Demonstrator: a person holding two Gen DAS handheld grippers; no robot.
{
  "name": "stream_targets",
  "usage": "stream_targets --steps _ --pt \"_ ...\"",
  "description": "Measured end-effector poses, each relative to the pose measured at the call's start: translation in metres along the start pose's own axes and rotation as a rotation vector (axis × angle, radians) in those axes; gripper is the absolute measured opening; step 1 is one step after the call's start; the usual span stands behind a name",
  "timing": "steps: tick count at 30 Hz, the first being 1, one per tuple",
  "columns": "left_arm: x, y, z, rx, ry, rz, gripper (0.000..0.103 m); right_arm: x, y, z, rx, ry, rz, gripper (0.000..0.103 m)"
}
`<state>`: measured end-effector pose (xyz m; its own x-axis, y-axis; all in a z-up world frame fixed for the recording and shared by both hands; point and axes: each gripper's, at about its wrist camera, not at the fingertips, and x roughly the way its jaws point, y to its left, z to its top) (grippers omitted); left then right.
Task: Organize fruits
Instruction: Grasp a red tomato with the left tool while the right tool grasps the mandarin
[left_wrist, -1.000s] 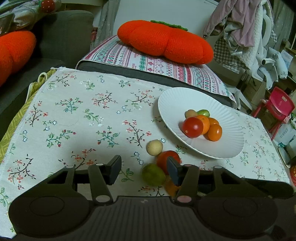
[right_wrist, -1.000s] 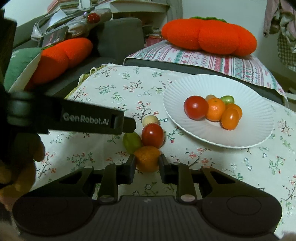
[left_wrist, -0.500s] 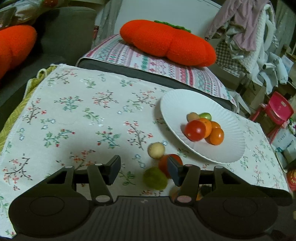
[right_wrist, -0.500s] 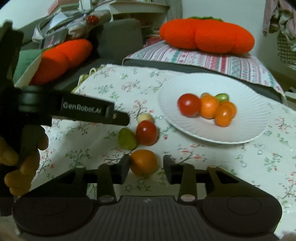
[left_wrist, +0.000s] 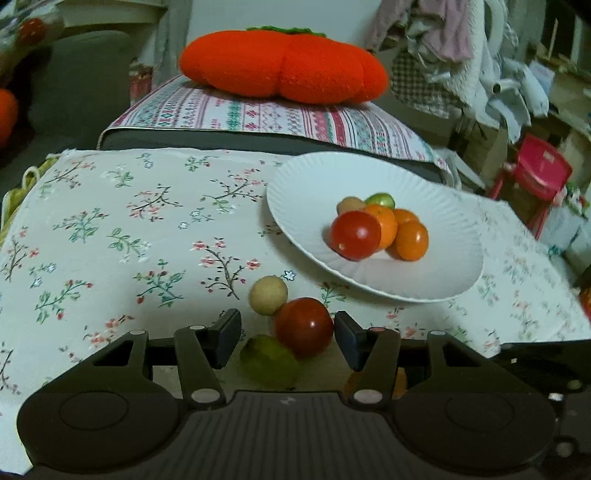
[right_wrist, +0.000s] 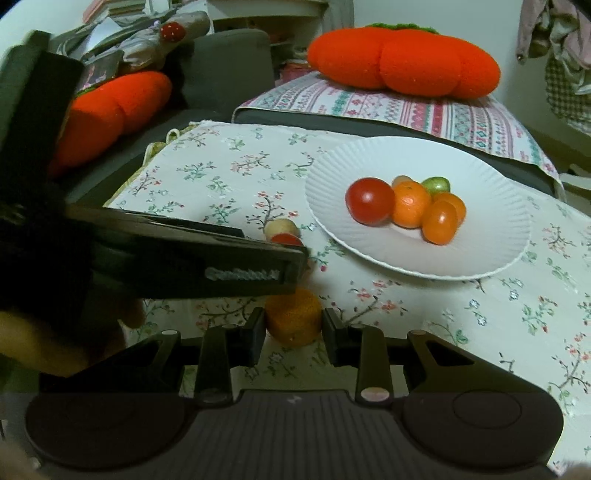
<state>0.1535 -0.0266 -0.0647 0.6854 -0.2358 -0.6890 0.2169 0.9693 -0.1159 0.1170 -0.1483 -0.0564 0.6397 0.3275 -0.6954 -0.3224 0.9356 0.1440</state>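
A white paper plate (left_wrist: 314, 192) (right_wrist: 480, 240) holds a red tomato (left_wrist: 355, 234), small oranges, a green fruit and a beige one. On the floral cloth near it lie a beige ball (left_wrist: 268, 300), a red tomato (left_wrist: 303, 326) and a green lime (left_wrist: 269, 360). My left gripper (left_wrist: 286, 339) straddles that tomato and lime, its jaws closing but its pads not pressing on them. My right gripper (right_wrist: 294, 334) has an orange (right_wrist: 293, 321) between its closing jaws, pads just off its sides. The left gripper's finger (right_wrist: 221, 266) crosses the right wrist view and hides the lime.
A big orange-red plush cushion (left_wrist: 284, 62) lies on a striped pillow (left_wrist: 258, 114) behind the cloth. A grey sofa (right_wrist: 229, 66) with another orange cushion (right_wrist: 110, 114) is at the left. A red chair (left_wrist: 535, 177) and piled clothes stand at the right.
My left gripper moved forward and down until the tomato and lime came between its fingers. My right gripper let go of the orange, widened, then narrowed around it again.
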Motion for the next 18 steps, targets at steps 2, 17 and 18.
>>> stream_targets --steps 2,17,18 --pt "0.006 -0.002 -0.001 0.021 0.003 -0.002 0.029 0.0 0.001 0.0 -0.004 0.002 -0.006 0.029" --pt "-0.012 -0.011 0.005 0.084 -0.048 0.008 0.026 -0.004 -0.006 0.004 0.024 -0.028 -0.017 0.029" --pt "-0.016 -0.014 0.005 0.101 -0.062 0.013 0.026 -0.005 -0.007 0.004 0.028 -0.034 -0.017 0.029"
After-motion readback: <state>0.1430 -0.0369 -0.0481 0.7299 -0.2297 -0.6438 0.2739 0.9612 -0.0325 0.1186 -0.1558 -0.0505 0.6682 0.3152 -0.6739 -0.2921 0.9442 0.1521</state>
